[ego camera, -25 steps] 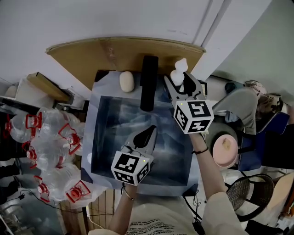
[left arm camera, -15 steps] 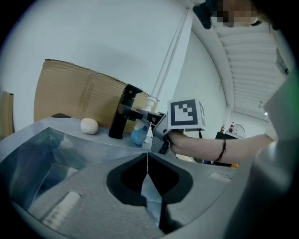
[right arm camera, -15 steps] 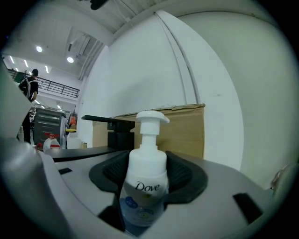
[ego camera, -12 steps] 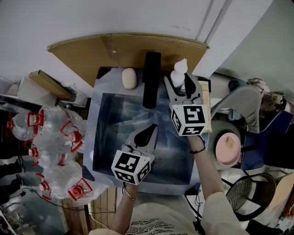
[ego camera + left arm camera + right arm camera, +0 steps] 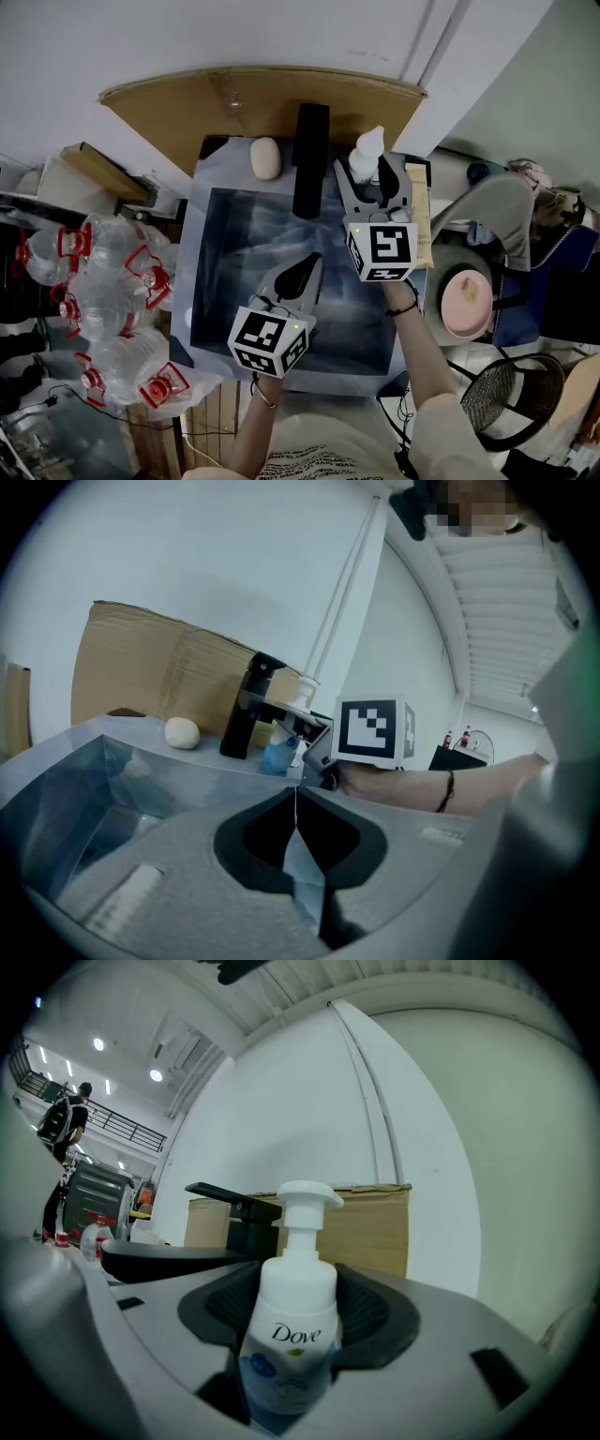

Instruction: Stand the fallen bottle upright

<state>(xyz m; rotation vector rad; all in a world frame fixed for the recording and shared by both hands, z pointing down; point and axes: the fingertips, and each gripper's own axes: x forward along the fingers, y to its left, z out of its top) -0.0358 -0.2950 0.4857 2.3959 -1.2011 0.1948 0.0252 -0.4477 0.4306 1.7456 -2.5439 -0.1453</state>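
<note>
A white pump bottle (image 5: 366,155) with a blue base stands upright on the sink's back right ledge. In the right gripper view the bottle (image 5: 289,1335) fills the gap between the two black pads, which touch its sides. My right gripper (image 5: 367,172) is level and shut on it. My left gripper (image 5: 309,263) hovers over the middle of the sink basin (image 5: 202,246), its tips together with nothing in them; the left gripper view shows the left gripper (image 5: 296,795) shut, with the right gripper's marker cube ahead.
A black faucet (image 5: 309,159) stands just left of the bottle, and a pale oval soap (image 5: 266,157) lies further left on the ledge. Cardboard (image 5: 234,101) leans behind the sink. Packed water bottles (image 5: 103,291) lie at the left, a pink bowl (image 5: 464,305) at the right.
My right gripper has rolled a little and its marker cube now sits squarer, the bottle still between its jaws. The left gripper has kept still.
</note>
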